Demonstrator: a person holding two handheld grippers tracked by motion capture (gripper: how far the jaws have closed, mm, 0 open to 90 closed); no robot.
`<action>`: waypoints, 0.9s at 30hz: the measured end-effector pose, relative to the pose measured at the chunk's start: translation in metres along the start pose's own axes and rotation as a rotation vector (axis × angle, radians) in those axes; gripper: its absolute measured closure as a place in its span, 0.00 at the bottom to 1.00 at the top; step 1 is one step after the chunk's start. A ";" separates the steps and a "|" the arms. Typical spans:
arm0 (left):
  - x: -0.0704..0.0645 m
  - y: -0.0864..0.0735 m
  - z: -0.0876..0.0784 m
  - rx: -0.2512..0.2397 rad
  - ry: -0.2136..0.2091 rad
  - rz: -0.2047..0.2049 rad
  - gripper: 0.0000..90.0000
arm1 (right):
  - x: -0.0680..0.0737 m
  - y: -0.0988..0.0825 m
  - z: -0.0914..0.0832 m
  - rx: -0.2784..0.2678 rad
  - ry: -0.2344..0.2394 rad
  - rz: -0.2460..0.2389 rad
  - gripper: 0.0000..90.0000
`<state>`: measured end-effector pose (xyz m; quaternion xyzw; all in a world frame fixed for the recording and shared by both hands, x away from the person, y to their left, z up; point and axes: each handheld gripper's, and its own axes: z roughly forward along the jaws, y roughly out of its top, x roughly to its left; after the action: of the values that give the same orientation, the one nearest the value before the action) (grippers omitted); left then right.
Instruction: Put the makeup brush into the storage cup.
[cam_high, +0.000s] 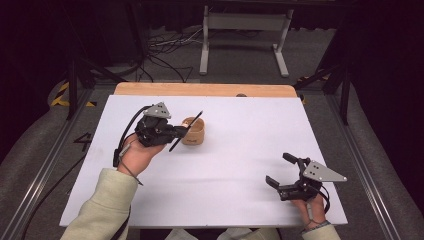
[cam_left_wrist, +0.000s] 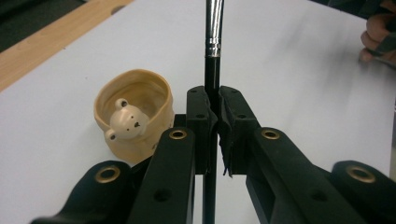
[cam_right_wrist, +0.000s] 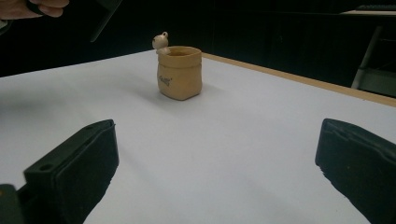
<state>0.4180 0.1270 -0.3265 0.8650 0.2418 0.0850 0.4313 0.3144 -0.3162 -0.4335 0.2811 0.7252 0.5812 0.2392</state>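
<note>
On the table (cam_high: 240, 165), one cup (cam_high: 194, 131), one brush (cam_high: 186, 131) (left tongs (cam_high: 184, 131) clamp it), right tongs (cam_high: 278, 170) apart.

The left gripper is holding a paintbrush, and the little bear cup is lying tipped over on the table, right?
Not quite. The left gripper does hold the paintbrush, but the bear cup stands upright on the table, as the right gripper view shows.

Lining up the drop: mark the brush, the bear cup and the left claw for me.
brush (cam_left_wrist: 214, 28), left gripper view, on its metal ferrule.
bear cup (cam_right_wrist: 180, 74), right gripper view, on its front wall.
left claw (cam_left_wrist: 212, 116), left gripper view, between the tips, shut on the brush handle.
</note>
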 end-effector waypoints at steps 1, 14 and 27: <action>0.001 0.000 0.000 -0.007 0.001 -0.003 0.93 | 0.000 0.000 0.000 -0.001 0.001 0.001 0.00; 0.002 -0.006 -0.002 -0.193 0.038 -0.043 0.93 | 0.000 0.000 0.000 -0.005 0.004 0.004 0.00; 0.004 -0.007 0.006 -0.341 0.041 -0.047 0.93 | -0.001 0.001 -0.001 -0.005 0.006 0.012 0.00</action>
<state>0.4209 0.1283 -0.3356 0.7715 0.2529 0.1324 0.5686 0.3143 -0.3170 -0.4328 0.2831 0.7228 0.5853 0.2343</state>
